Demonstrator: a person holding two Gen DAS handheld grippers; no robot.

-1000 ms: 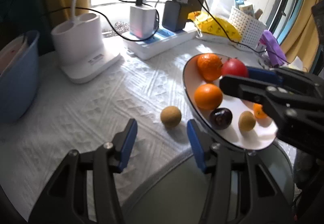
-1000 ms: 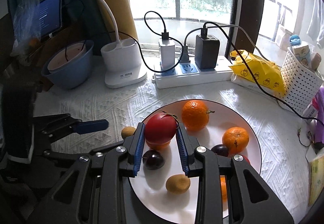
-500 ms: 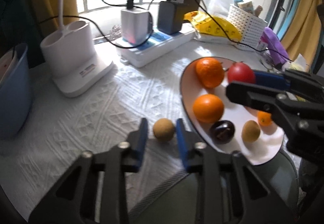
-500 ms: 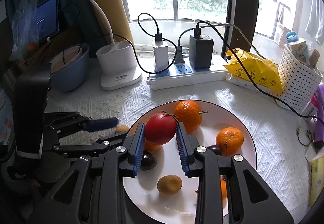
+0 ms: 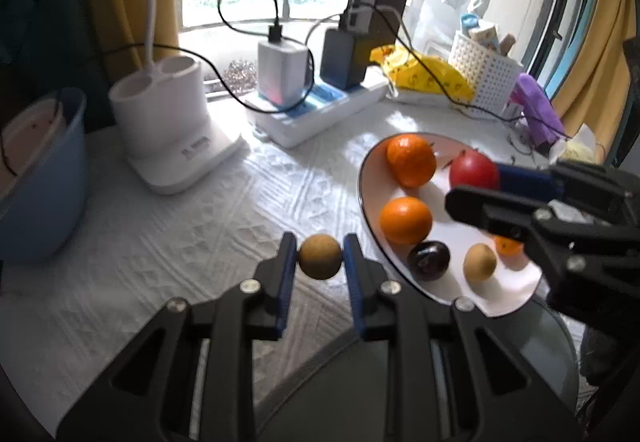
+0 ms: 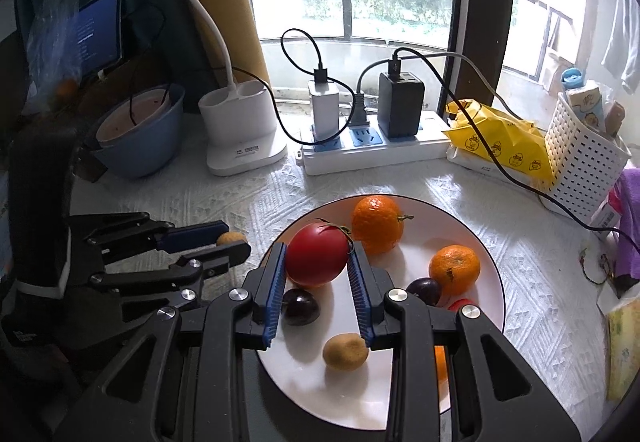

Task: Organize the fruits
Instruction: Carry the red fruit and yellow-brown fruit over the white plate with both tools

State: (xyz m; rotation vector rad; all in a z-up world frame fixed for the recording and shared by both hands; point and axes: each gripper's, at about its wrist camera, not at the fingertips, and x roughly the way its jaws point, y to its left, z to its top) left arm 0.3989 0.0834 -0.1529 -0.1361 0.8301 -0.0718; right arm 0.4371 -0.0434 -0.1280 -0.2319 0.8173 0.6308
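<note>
Fruits are mostly on the white plate already, with one straggler off to the side on the white tablecloth. Going left to right: the left gripper has its blue pads pressed on either side of a small tan-brown fruit, just beside the plate's left rim. It's a round little thing, could be a longan or tiny kiwi, can't say for sure. The jaws have just been closing and it's now pinched right at its widest part, which looks like the sensible spot to grab something that round. My guess is it's light and fairly firm, but small and rollable, so it could pop out if the squeeze is off-centre.

Next over, the right gripper is clamped on a red tomato, held above the plate. That one I'd treat as the delicate one: smooth skin, probably slippery, and soft enough to bruise if squeezed hard. Gripped across the middle, stem pointing up and to the side.

On the plate itself: two oranges, two dark plums, another tan fruit, plus a bit of orange and red half hidden behind the gripper.
</note>
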